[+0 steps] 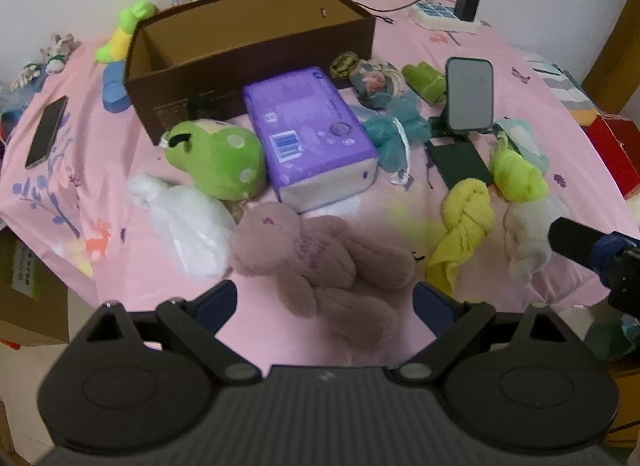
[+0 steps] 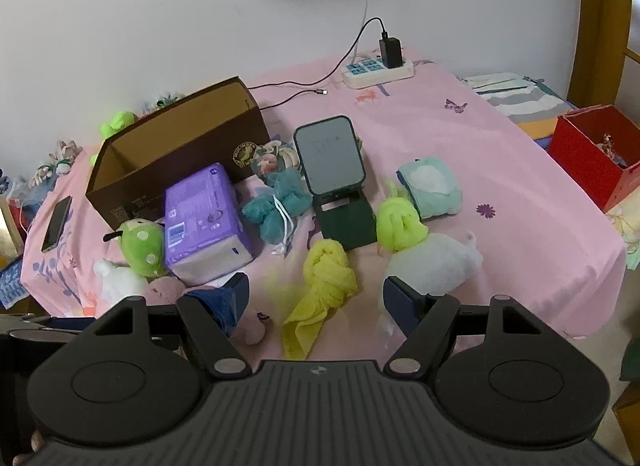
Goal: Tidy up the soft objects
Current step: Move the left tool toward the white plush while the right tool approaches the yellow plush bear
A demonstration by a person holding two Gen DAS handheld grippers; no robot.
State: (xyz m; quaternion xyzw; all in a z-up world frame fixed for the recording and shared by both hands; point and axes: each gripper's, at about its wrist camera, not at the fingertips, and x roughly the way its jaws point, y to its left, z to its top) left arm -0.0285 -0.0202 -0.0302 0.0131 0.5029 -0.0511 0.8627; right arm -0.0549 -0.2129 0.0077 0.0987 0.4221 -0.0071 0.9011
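Note:
Soft things lie on a pink bedsheet point(image 1: 460, 65) before an open brown box point(image 1: 248, 49). My left gripper point(image 1: 324, 300) is open, its fingers either side of a mauve plush bunny point(image 1: 316, 262). Nearby are a green frog plush point(image 1: 220, 157), a white plush point(image 1: 188, 225), a purple tissue pack point(image 1: 308, 129), a teal mesh puff point(image 1: 396, 133) and a knotted yellow cloth point(image 1: 464, 225). My right gripper point(image 2: 316, 298) is open and empty just before the yellow cloth point(image 2: 324, 282). A neon green cloth point(image 2: 400, 225), a white fluffy toy point(image 2: 436, 262) and a mint pouch point(image 2: 432, 185) lie to its right.
A phone on a dark green stand point(image 2: 332, 177) stands mid-bed. Another phone point(image 1: 46, 131) lies at the left edge. A power strip with charger point(image 2: 380, 65) sits at the back. A red box point(image 2: 596, 157) is at the right. The bed's front edge drops off close by.

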